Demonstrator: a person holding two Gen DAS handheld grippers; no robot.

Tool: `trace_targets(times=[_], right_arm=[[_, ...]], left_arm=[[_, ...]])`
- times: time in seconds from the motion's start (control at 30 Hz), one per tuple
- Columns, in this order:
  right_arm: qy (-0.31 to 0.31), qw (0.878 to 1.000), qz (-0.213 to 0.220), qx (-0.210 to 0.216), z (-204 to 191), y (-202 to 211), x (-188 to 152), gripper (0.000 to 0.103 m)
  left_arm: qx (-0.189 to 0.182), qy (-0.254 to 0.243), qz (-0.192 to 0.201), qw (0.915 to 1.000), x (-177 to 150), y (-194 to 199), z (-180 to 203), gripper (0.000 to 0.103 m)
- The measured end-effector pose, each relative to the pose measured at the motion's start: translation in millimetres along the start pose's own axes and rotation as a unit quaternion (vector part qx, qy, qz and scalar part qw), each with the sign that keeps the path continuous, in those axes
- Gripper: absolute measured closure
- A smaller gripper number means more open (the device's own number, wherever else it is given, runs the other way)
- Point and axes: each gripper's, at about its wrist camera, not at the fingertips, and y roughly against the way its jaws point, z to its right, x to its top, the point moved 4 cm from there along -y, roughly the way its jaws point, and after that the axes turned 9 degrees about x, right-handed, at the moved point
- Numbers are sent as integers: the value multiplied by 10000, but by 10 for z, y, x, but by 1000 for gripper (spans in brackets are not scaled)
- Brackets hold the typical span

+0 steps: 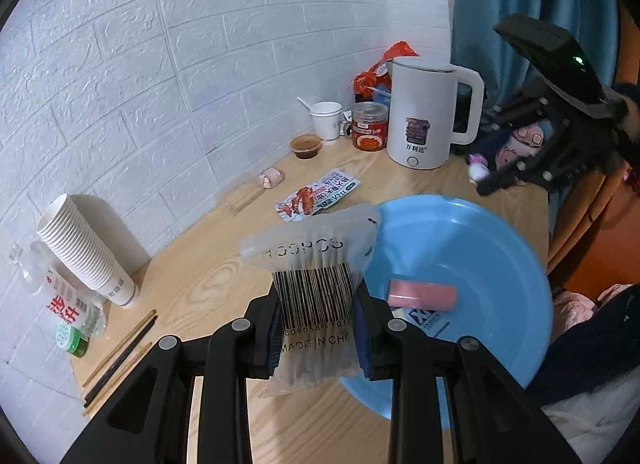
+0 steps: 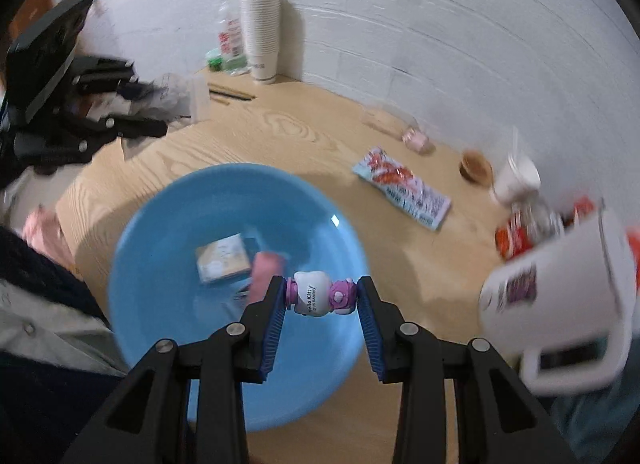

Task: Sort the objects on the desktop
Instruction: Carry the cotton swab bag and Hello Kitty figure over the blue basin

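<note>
1. My left gripper point(image 1: 318, 338): jaws pinching a clear cotton swab pack point(image 1: 314, 288), barcode side facing cam, pack upright between the blue pads, its top edge poking above the fingertips. It's held just beside/over the near-left rim of the blue basin point(image 1: 500, 232).
2. My right gripper point(image 2: 322, 300): jaws clamped on a Hello Kitty figurine point(image 2: 310, 296), lying sideways between the pads, white head to the left, purple part to the right. Held over the near side of the basin point(image 2: 160, 224).
3. Inside basin: pink eraser-like block point(image 1: 422, 295) and a small card/sticker pack point(image 2: 222, 260), both on the bottom, near each other. Right view is motion-blurred, details soft.
4. On the wooden table point(image 1: 208, 264), mid: snack packet point(image 1: 318, 200) flat, just beyond the basin; small pink wrapped item point(image 1: 271, 177) beyond that, near the wall.
5. Left side by the wall: paper cup stack point(image 1: 86, 252) tilted on its side, plastic bottle w/ green cap point(image 1: 60, 304) beside it, chopsticks point(image 1: 120, 352) lying in front.
6. Far end: white electric kettle point(image 1: 426, 112), red-label jar point(image 1: 370, 126), paper cup point(image 1: 326, 120), sauce cup point(image 1: 306, 146), red bag point(image 1: 384, 68) behind them.
</note>
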Motion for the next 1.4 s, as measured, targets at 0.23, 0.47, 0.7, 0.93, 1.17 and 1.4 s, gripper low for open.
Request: trace_targets(times=[0.23,0.47,0.7,0.93,1.17,1.4], right_arm=[[-1169,9927,241,-192,-260,81,-321,66],[-1915,9803,193,-443,-457,-65,-488,66],[-2377,9687,354,-625,-533,-67,-469,66],[-2491,9647,190,-836,-596,-79,-490,66],[-2476,9650,177,-846,-688,-104,-479,66],[-2535,9632,128,-882,-685,-135,-516,66]], left_arm=[[5,274,-93,9996,-64,128,200,75],[244,422,-314,9983,-85,84,336,75],[250,780,-547,9951,-195,22,349,75],[120,604,-444,9971,-177,69,440,75],[56,610,-516,9968,-216,56,451,75],[10,597,-560,9966,-258,41,470,75]])
